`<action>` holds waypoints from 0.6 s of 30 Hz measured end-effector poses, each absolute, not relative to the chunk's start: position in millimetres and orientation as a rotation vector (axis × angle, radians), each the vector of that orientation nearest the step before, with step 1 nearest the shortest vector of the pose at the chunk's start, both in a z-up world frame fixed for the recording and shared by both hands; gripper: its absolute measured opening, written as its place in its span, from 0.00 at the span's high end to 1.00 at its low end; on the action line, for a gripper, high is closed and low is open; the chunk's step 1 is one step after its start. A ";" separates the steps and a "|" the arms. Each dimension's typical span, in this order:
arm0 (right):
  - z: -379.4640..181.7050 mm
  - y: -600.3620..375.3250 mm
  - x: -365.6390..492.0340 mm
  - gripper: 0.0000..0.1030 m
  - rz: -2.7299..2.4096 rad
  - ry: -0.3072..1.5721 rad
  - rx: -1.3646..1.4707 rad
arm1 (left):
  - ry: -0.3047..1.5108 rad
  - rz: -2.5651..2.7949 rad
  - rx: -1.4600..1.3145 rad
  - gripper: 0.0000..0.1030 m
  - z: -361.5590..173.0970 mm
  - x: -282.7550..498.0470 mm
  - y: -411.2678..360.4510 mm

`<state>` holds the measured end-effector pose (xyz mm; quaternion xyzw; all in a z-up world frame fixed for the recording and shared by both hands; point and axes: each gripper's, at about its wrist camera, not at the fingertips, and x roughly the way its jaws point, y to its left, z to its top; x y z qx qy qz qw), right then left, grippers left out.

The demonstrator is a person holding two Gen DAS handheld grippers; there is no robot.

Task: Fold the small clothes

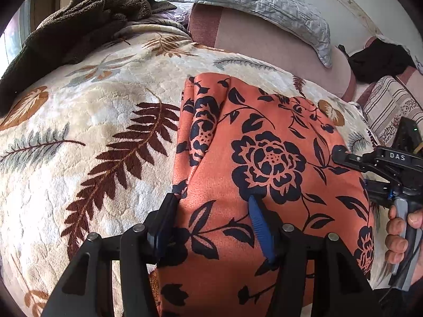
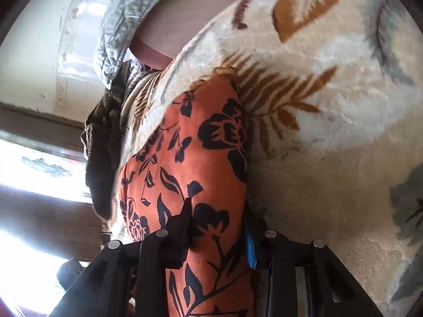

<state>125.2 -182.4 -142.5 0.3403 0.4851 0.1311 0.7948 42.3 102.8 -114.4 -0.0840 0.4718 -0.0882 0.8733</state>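
An orange garment with a dark blue flower print (image 1: 264,163) lies on a cream fleece blanket with fern leaves (image 1: 87,137). My left gripper (image 1: 212,200) is open just above the garment's near left part, its jaws wide apart with cloth showing between them. My right gripper (image 1: 341,155) reaches in from the right, its tip at the garment's right edge. In the right wrist view the right gripper (image 2: 218,211) is open, one finger on each side of the garment's (image 2: 201,158) edge, with the blanket (image 2: 330,132) beside it.
A dark brown towel (image 1: 79,23) lies heaped at the back left of the bed. A grey quilted pillow (image 1: 251,2) rests on a pink headboard cushion (image 1: 264,42). A black garment (image 1: 378,58) and striped bedding (image 1: 391,105) lie at the right. A bright window (image 2: 34,169) is on the left.
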 end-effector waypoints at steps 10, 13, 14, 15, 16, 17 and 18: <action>-144.3 -183.3 73.7 0.26 0.288 1.010 0.755 | 0.989 -0.197 -0.177 0.43 -114.8 42.2 104.5; -155.0 -173.0 66.3 0.36 0.350 1.059 0.744 | 0.989 -0.193 -0.170 0.43 -114.9 42.4 103.3; -156.4 -164.8 67.9 0.56 0.349 1.083 0.685 | 0.991 -0.193 -0.174 0.43 -115.1 42.7 103.4; -153.3 -158.7 65.9 0.58 0.329 1.081 0.629 | 0.991 -0.191 -0.175 0.43 -115.2 42.8 103.2; -146.3 -153.8 63.1 0.61 0.314 1.069 0.589 | 0.989 -0.188 -0.174 0.43 -115.1 42.5 102.9; -138.5 -148.9 60.7 0.61 0.295 1.055 0.549 | 0.987 -0.186 -0.170 0.43 -115.1 41.9 102.7; -134.0 -144.7 59.2 0.61 0.283 1.049 0.517 | 0.986 -0.187 -0.168 0.43 -115.3 41.9 102.7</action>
